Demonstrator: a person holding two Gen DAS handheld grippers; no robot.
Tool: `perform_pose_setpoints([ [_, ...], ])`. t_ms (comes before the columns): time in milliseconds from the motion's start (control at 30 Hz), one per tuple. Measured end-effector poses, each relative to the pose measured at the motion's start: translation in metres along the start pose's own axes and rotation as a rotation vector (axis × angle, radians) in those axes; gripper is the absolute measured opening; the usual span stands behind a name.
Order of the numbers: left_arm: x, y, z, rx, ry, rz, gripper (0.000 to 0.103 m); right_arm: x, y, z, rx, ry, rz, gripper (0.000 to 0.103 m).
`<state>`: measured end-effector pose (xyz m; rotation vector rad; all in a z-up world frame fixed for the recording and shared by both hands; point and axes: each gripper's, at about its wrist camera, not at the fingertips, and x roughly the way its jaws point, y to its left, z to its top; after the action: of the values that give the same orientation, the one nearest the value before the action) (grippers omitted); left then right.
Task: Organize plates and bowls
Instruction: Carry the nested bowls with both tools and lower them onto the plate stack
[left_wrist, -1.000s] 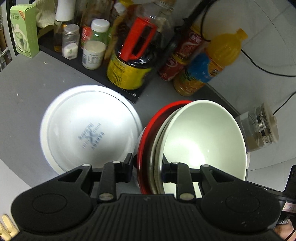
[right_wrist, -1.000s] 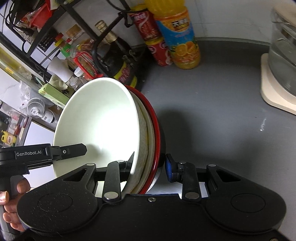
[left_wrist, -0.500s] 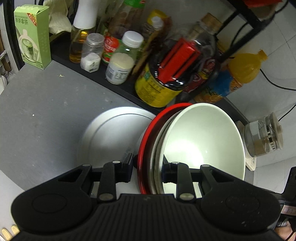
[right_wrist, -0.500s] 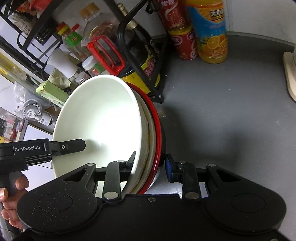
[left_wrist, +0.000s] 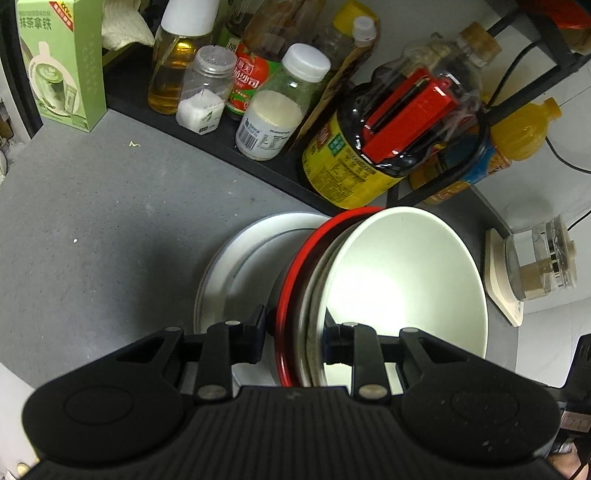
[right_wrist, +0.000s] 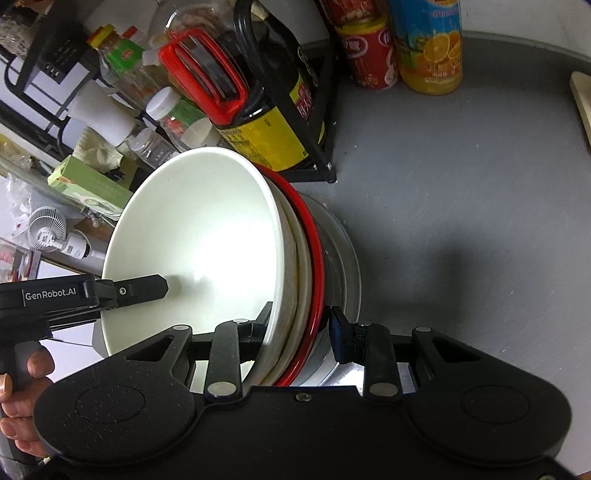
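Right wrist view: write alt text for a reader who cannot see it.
The right gripper has its jaws closed across the rims of a nested stack, a deep white ceramic bowl inside a red-rimmed bowl, held over a flat white plate on a grey countertop. The left gripper grips the opposite rim.

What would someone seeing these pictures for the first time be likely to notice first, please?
Probably the stack of bowls at centre: a white bowl nested in a red-rimmed bowl, gripped at opposite rims by the left gripper and right gripper, above a white plate on the grey counter. Behind it, the cluttered black rack draws the eye, chiefly the dark sauce jug with its red handle.
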<state>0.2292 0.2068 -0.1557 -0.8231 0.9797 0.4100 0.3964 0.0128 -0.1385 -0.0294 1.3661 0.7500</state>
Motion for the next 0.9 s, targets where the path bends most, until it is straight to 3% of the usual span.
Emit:
perform_pose_setpoints([
  [900, 0.017, 0.021, 0.013, 0.050, 0.059, -0.045, 0.027, 0.012, 0.011, -0.007, 0.098, -0.020, -0.073, 0.030],
])
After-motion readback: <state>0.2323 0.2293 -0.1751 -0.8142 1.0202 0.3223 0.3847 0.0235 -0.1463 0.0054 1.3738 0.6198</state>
